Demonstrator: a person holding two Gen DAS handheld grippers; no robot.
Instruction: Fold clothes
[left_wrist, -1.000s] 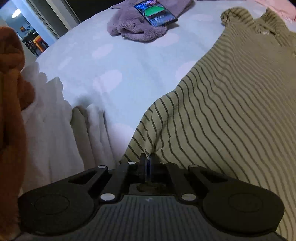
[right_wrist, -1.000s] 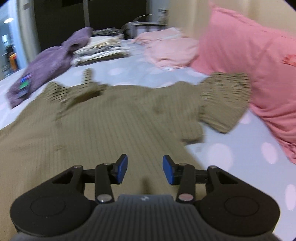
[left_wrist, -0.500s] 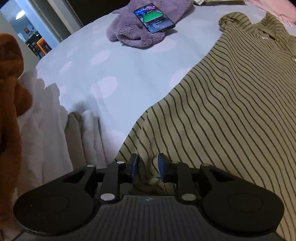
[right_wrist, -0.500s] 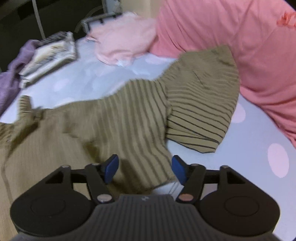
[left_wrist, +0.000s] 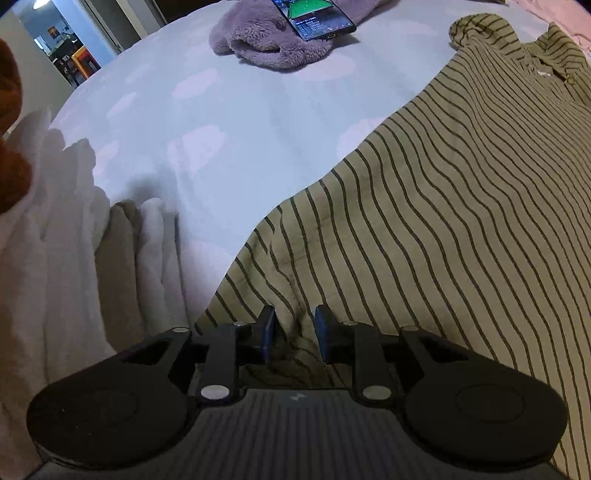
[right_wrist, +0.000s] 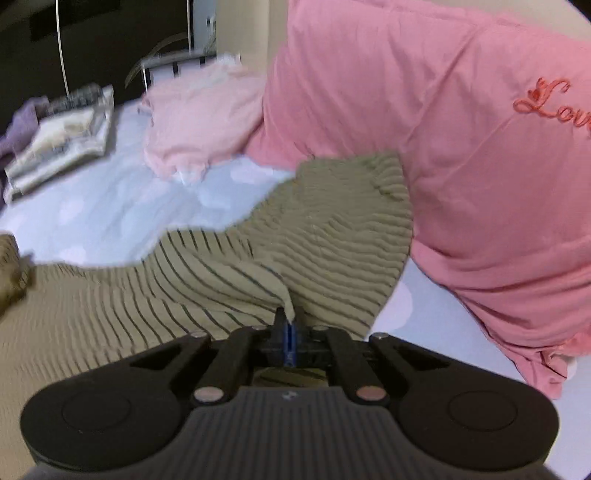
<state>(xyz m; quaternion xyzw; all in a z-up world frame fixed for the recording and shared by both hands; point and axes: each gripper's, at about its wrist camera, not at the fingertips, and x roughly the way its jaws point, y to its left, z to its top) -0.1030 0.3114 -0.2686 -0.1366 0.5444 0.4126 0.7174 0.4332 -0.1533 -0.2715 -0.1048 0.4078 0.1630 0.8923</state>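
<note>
- Spread across the bed: an olive striped shirt (left_wrist: 443, 229), flat over most of the near side, collar toward the far right of the left wrist view, one sleeve (right_wrist: 347, 229) reaching up against the pink pillow (right_wrist: 461, 166).
- Underneath everything: a pale blue bedsheet (left_wrist: 207, 122) with soft lighter dots, bare to the left of the shirt and beyond it.
- Leaning at the right edge of the bed: that large pink pillow, red script stitched near its corner.
- Bunched at the left edge: a white blanket (left_wrist: 55, 266), hanging in folds; a brown furry thing (left_wrist: 11, 147) beside it, too cropped to identify.
- Farther back: a crumpled pale pink garment (right_wrist: 199, 122), a stack of folded clothes (right_wrist: 62, 136), a purple fleece garment (left_wrist: 273, 40) with a lit phone (left_wrist: 314, 16) resting on top.
- At far left: an open doorway (left_wrist: 62, 48) into a lit room.
- Left gripper (left_wrist: 293, 332): narrowly parted at the shirt's lower hem, a ridge of striped cloth rising between the blue pads, pads clear of it on both sides.
- Right gripper (right_wrist: 290, 328): just closed, pinching a raised fold of the shirt near the sleeve seam, cloth peaking up out of the shut pads.
</note>
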